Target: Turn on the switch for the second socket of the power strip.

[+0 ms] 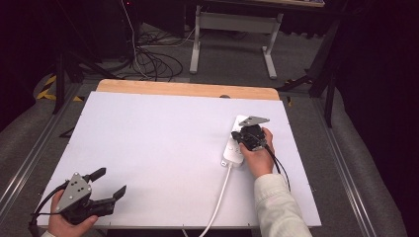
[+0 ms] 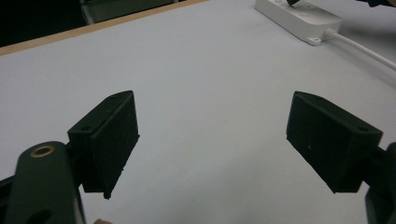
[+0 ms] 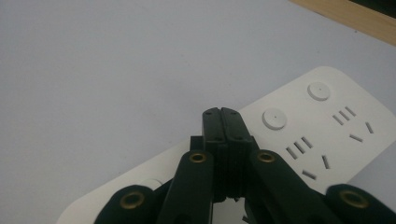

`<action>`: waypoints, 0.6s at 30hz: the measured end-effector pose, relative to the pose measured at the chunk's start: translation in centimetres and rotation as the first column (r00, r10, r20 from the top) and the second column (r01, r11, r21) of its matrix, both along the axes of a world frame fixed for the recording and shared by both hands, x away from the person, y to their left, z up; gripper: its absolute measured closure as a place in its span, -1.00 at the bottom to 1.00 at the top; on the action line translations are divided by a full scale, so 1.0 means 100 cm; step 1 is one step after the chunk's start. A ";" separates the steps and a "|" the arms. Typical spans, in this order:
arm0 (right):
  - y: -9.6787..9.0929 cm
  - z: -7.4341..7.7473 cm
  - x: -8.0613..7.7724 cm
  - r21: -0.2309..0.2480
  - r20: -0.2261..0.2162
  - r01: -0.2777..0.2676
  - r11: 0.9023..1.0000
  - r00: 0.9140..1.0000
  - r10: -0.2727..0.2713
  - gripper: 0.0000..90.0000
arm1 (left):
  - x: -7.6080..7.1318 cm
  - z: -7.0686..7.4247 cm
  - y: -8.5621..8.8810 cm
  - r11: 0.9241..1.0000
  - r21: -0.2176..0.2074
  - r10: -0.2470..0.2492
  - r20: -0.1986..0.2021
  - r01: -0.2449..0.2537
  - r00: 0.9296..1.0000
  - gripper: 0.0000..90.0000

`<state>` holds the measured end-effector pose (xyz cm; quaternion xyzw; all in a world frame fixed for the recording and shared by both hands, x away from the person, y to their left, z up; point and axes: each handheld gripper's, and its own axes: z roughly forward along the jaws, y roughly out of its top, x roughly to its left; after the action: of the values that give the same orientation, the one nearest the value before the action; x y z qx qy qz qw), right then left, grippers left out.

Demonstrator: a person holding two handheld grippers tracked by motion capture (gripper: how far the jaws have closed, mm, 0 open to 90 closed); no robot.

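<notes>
The white power strip [image 1: 234, 148] lies on the right part of the surface [image 1: 163, 148], directly under the right gripper [image 3: 223, 116], whose jaws are pressed together, holding nothing. Its long axis runs near to far, cable [image 1: 217, 202] trailing toward the person. The left gripper [image 2: 212, 135] gapes wide at the near left corner.

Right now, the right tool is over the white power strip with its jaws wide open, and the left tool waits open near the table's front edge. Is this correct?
Not quite. The right tool is over the white power strip, but its jaws are pressed shut together, as the right gripper view shows. The left tool does wait open near the table's front edge.
</notes>
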<state>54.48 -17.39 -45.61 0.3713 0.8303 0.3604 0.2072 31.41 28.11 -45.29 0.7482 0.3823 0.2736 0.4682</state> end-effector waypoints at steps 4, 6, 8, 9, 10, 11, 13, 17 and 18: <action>0.001 -0.001 0.000 -0.017 0.007 -0.002 1.000 1.000 0.002 1.00 | 0.000 0.000 0.000 1.000 -0.005 -0.001 -0.002 0.001 1.000 -0.61; 0.001 -0.001 0.000 -0.021 0.009 0.000 1.000 1.000 0.000 1.00 | 0.000 0.000 0.000 1.000 -0.001 -0.003 0.000 0.003 1.000 -0.62; 0.001 -0.001 0.000 -0.021 0.011 0.002 1.000 1.000 -0.001 1.00 | 0.000 0.000 0.000 1.000 0.003 -0.002 0.001 0.002 1.000 -0.61; 0.000 -0.001 0.000 -0.020 0.011 0.003 1.000 1.000 -0.002 1.00 | 0.000 0.000 0.000 1.000 0.003 -0.002 0.001 0.002 1.000 -0.62; 0.001 -0.001 0.000 -0.021 0.013 0.004 1.000 1.000 -0.004 1.00 | 0.000 0.000 0.000 1.000 0.003 -0.002 0.001 0.002 1.000 -0.61; 0.001 -0.001 0.000 -0.025 0.015 0.005 1.000 1.000 -0.004 1.00 | 0.000 0.000 0.000 1.000 0.004 -0.002 0.001 0.002 1.000 -0.61; 0.002 -0.001 -0.001 -0.030 0.015 0.010 1.000 1.000 -0.009 1.00 | 0.000 0.000 0.000 1.000 0.004 -0.002 0.001 0.002 1.000 -0.61; 0.002 -0.002 -0.002 -0.020 0.008 0.013 1.000 1.000 -0.013 1.00 | 0.000 0.000 0.000 1.000 0.005 -0.004 0.001 0.004 1.000 -0.61; 0.002 -0.002 -0.002 -0.023 0.010 0.012 1.000 1.000 -0.012 1.00 | 0.000 0.000 0.000 1.000 0.006 -0.005 0.002 0.005 1.000 -0.61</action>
<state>54.29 -17.16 -45.79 0.3719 0.8312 0.3512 0.2178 31.42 28.06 -45.29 0.7502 0.3794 0.2743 0.4670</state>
